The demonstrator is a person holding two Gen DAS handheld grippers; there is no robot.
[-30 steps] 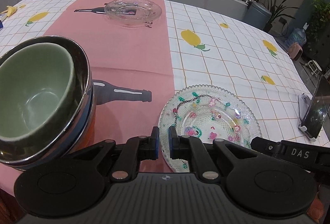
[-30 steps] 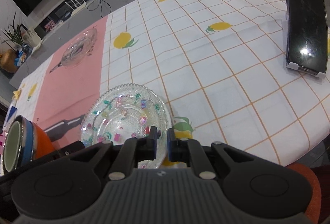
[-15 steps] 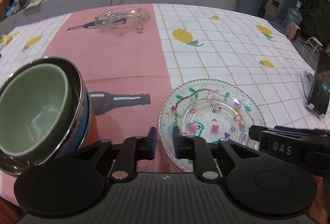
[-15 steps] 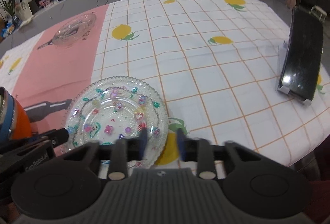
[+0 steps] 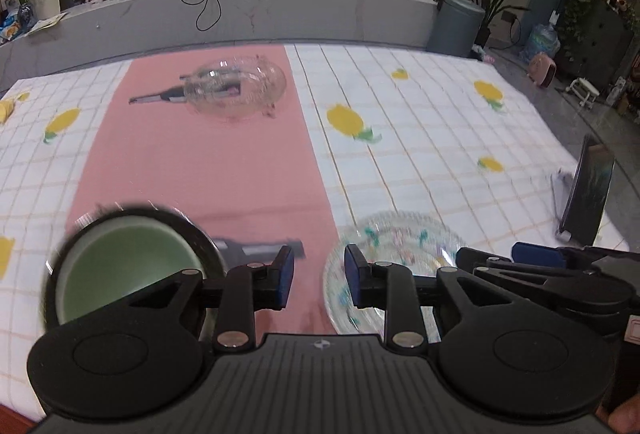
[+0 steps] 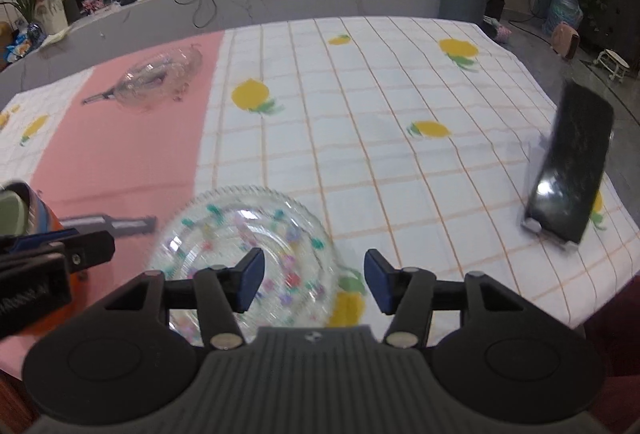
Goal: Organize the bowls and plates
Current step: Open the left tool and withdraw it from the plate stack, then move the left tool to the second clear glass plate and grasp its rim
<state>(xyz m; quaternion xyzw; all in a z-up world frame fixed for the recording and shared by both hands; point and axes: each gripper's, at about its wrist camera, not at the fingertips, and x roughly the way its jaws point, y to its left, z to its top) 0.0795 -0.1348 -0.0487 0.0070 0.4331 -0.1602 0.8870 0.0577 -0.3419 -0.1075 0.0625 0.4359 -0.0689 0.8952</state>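
Left-wrist view, left to right. At the near left stands a stack of bowls [image 5: 124, 266], a green bowl nested in a dark-rimmed one, on the pink strip of the tablecloth [image 5: 208, 170]. The left gripper [image 5: 319, 280] hangs above the cloth between this stack and the patterned glass plate [image 5: 396, 238]; its jaws have just been opening, stand narrowly apart, and hold nothing. The plate lies flat at the near centre-right, on the seam between the pink strip and the white checked cloth. A clear glass bowl [image 5: 236, 90] sits far off on the pink strip, well apart from the other dishes. At the right edge a phone [image 5: 590, 190] leans upright in a stand.

Right-wrist view, left to right. The bowl stack [image 6: 24, 210] shows only in part at the left edge, with the left gripper [image 6: 60, 250] just in front of it. The glass bowl [image 6: 160, 82] is far left. The patterned plate [image 6: 244, 234] lies near centre, blurred. The right gripper [image 6: 314, 284] hangs over the plate's near right rim; its jaws have just been opening, stand moderately wide, and its pads press on nothing. The phone [image 6: 572, 170] stands at the right.
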